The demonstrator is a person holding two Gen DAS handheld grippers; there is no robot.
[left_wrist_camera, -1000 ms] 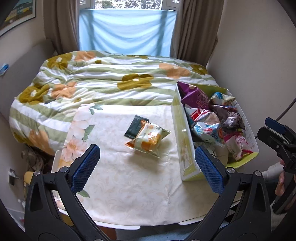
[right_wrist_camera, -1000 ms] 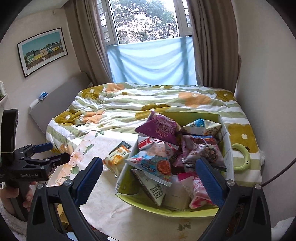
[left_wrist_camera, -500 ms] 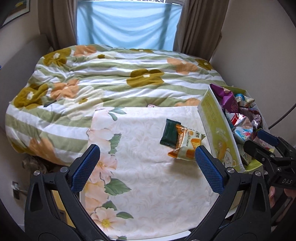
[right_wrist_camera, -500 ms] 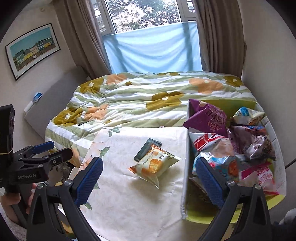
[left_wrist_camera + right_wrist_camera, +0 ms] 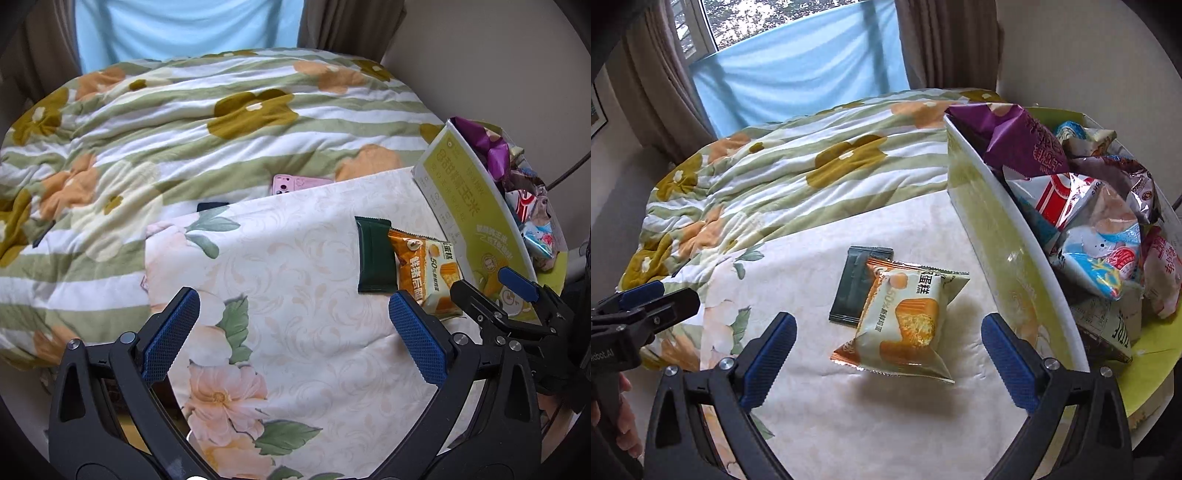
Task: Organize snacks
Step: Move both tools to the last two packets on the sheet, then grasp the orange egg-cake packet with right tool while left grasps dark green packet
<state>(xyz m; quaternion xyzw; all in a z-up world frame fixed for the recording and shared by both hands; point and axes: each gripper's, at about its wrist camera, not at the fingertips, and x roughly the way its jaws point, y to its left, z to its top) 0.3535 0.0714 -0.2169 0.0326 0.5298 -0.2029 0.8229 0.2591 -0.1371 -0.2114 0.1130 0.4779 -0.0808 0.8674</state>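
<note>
An orange and white cake packet (image 5: 903,319) lies on the cream floral cloth (image 5: 886,413), partly over a dark green packet (image 5: 858,282). Both also show in the left wrist view: the cake packet (image 5: 428,273) and the green packet (image 5: 373,260). My right gripper (image 5: 888,349) is open and empty, just short of the cake packet, its fingers either side of it. My left gripper (image 5: 293,330) is open and empty over the cloth, left of the packets. A yellow-green box (image 5: 997,236) at the right holds several snack bags (image 5: 1100,251).
A striped flowered duvet (image 5: 184,122) covers the bed behind the cloth. A pink phone (image 5: 295,183) and a dark object (image 5: 212,206) lie on it at the cloth's far edge. A wall stands right of the box (image 5: 469,206).
Both grippers have swung left and moved in lower. The right gripper turned from the box to the cake packet and closed in on it. Both stay open.
</note>
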